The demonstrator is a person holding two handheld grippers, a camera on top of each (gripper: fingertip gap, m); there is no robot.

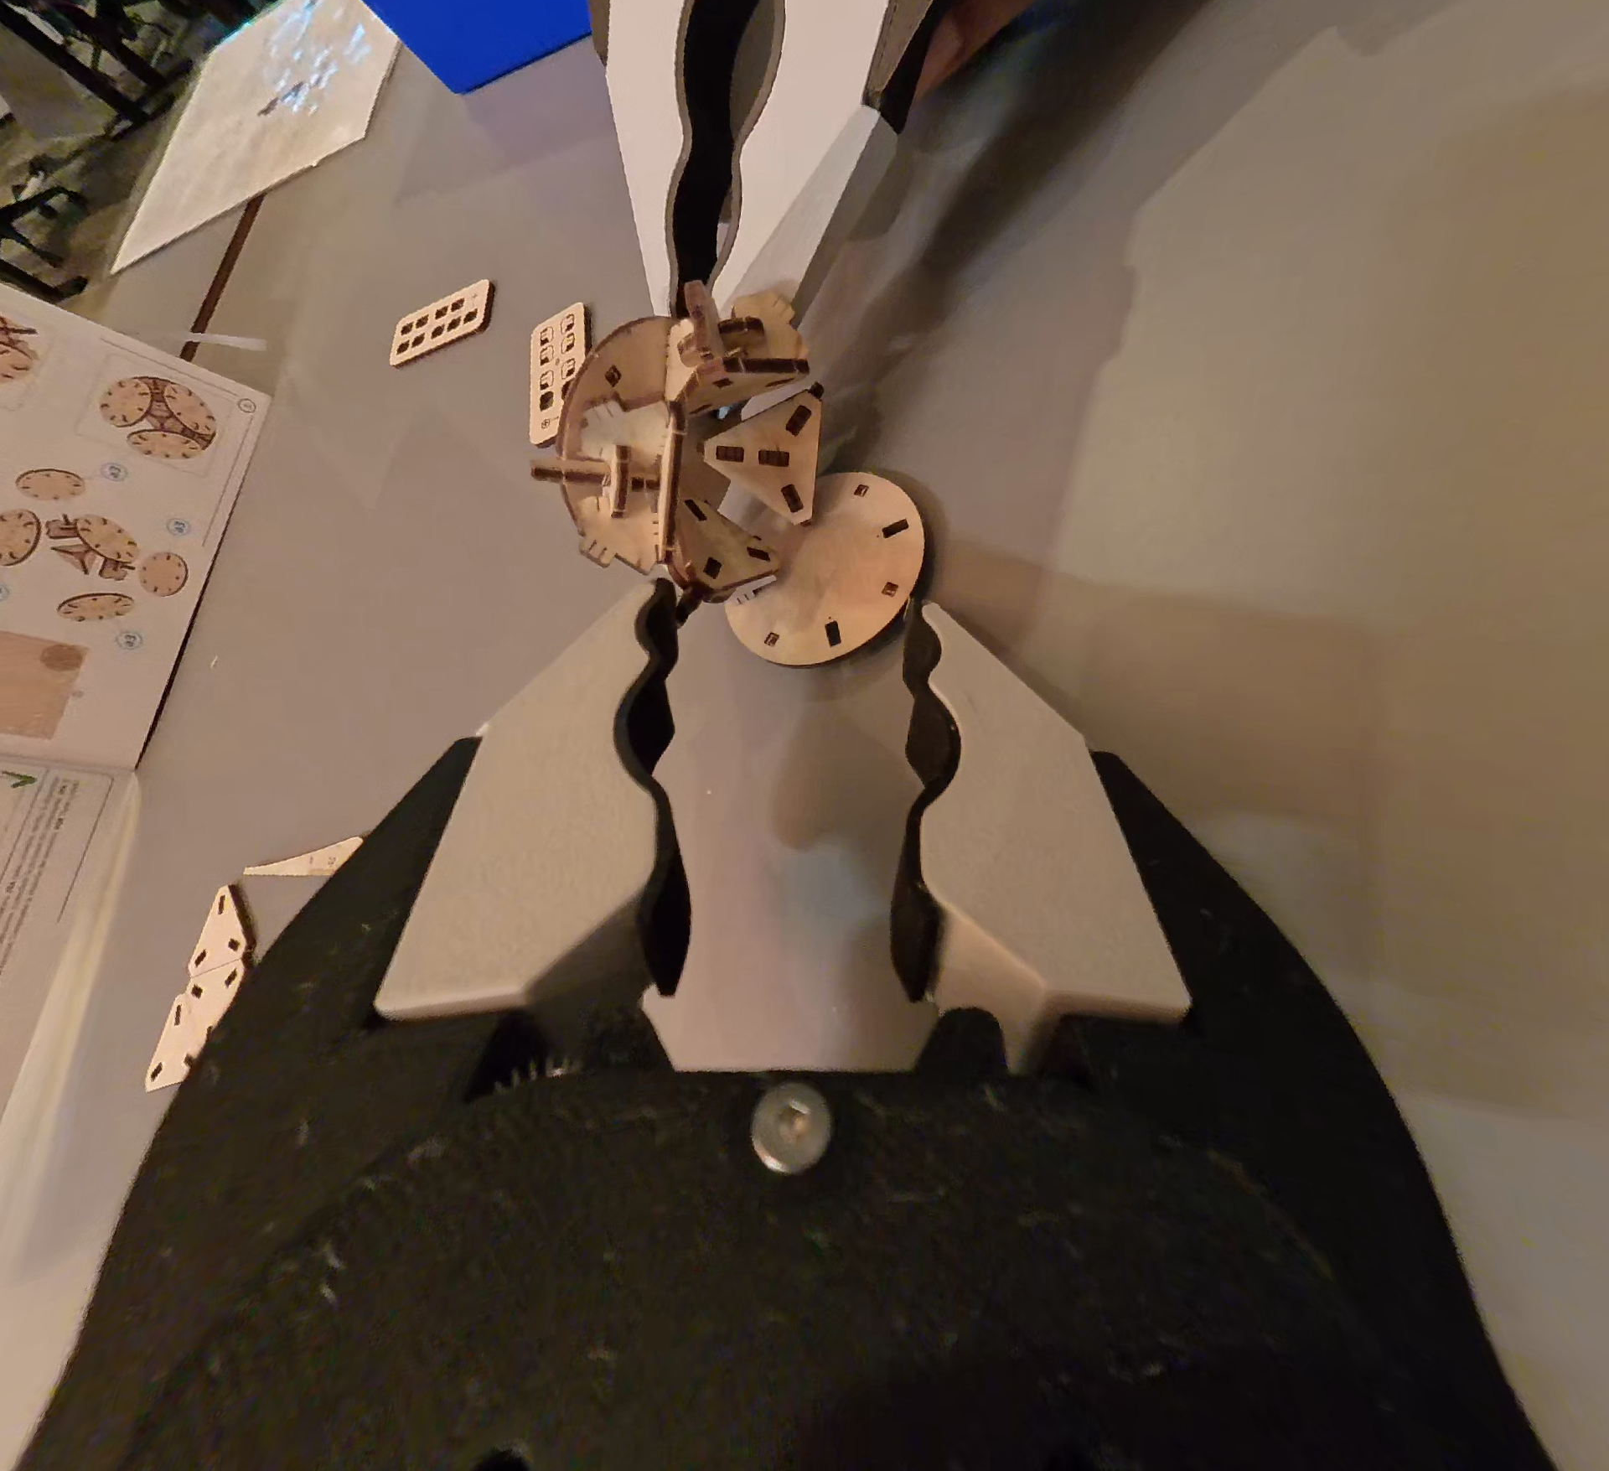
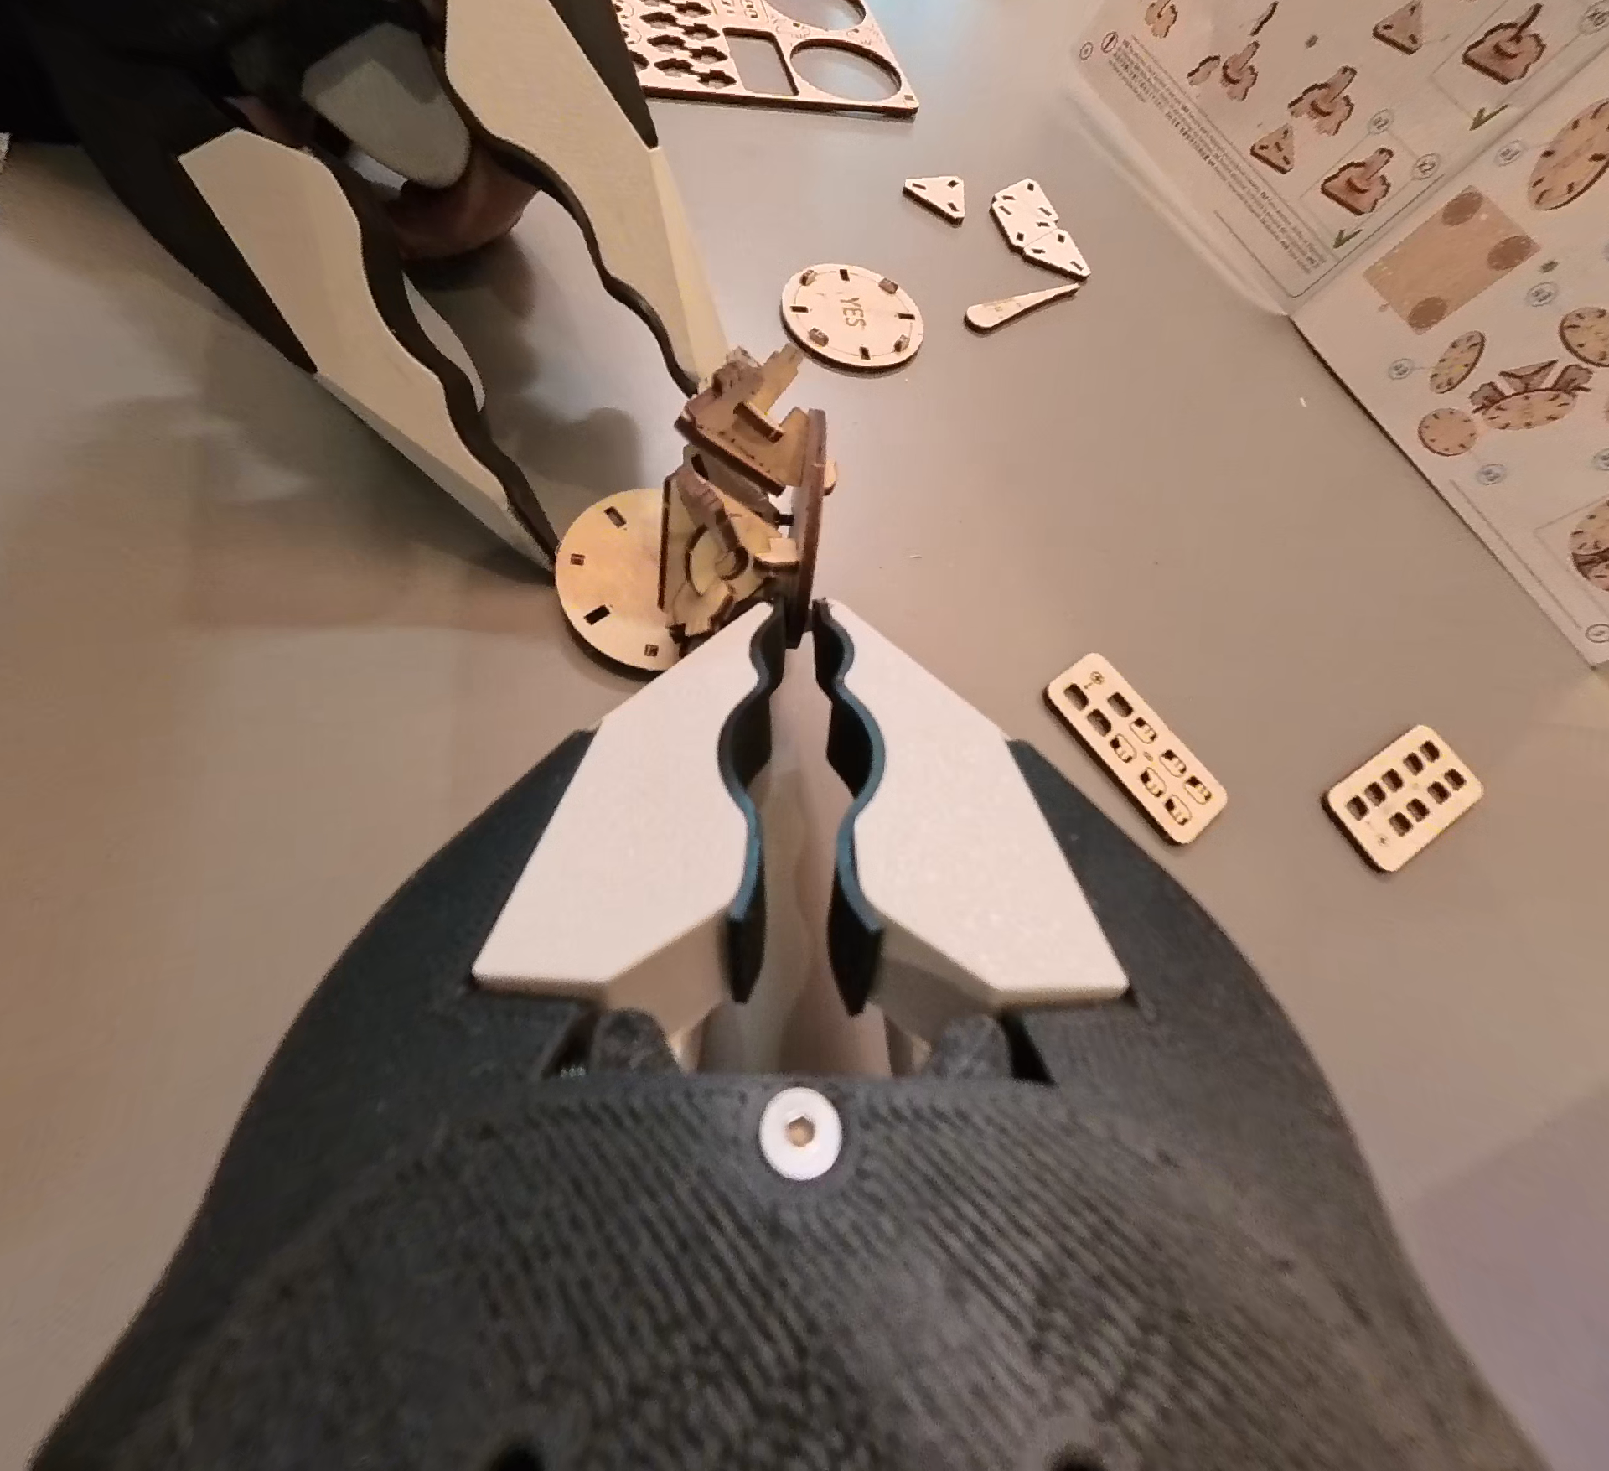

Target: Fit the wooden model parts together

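Right gripper [image 2: 794, 619] is pinched nearly closed on the thin rim of the wooden puzzle assembly [image 2: 740, 506], holding it upright above the grey table [image 2: 1045, 523]. Left gripper [image 1: 788, 602] stands wide, nothing between its fingertips — right fingertip [image 1: 923, 628] sits just beside the edge of a loose slotted wooden disc [image 1: 836, 576] lying flat under the assembly; contact unclear. In the right wrist view: second disc [image 2: 849, 314] at 12 o'clock from the assembly, triangular pieces [image 2: 1036, 223] at 1 o'clock, two small slotted plates [image 2: 1132, 746] at 4 o'clock, instruction booklet [image 2: 1437, 166] at 2 o'clock, punched-out sheet [image 2: 766, 10] far at 12 o'clock.
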